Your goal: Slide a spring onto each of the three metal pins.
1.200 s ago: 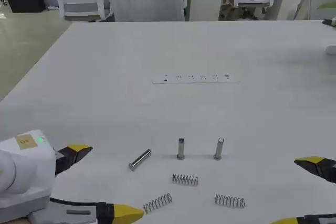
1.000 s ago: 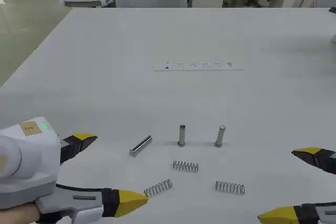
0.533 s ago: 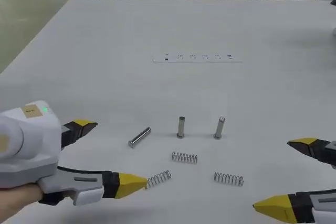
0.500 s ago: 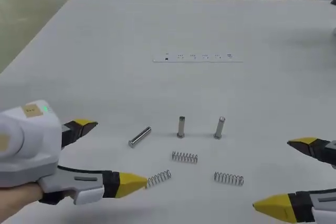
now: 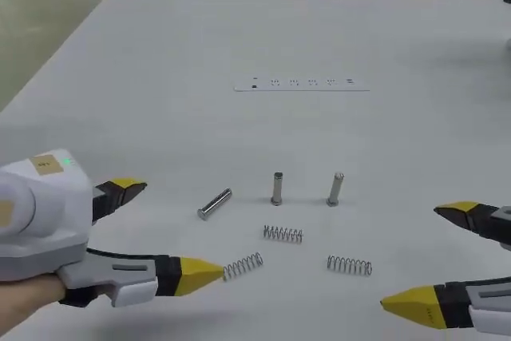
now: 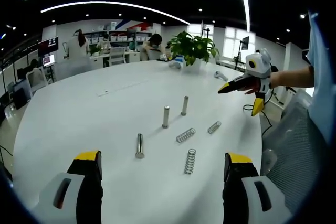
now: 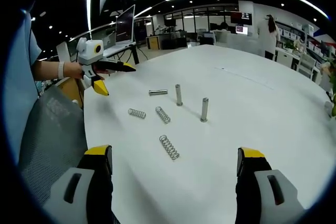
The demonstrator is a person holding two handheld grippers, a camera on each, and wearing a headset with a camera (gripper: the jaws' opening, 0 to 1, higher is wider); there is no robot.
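Left gripper (image 5: 182, 229): jaws spread wide, nothing held. Its lower tip sits just beside the left spring (image 5: 243, 265); cannot tell if they touch. Right gripper (image 5: 409, 257): jaws likewise apart and empty, body cut off at the head view's edge. Right spring (image 5: 349, 265) and middle spring (image 5: 283, 234) lie loose on the table (image 5: 160, 101); thin silver coils. Beyond them, left pin (image 5: 214, 204) lies flat. Middle pin (image 5: 277, 188) and right pin (image 5: 335, 188) stand upright, shiny, bare of springs. Power strip (image 5: 302, 84) farther back.
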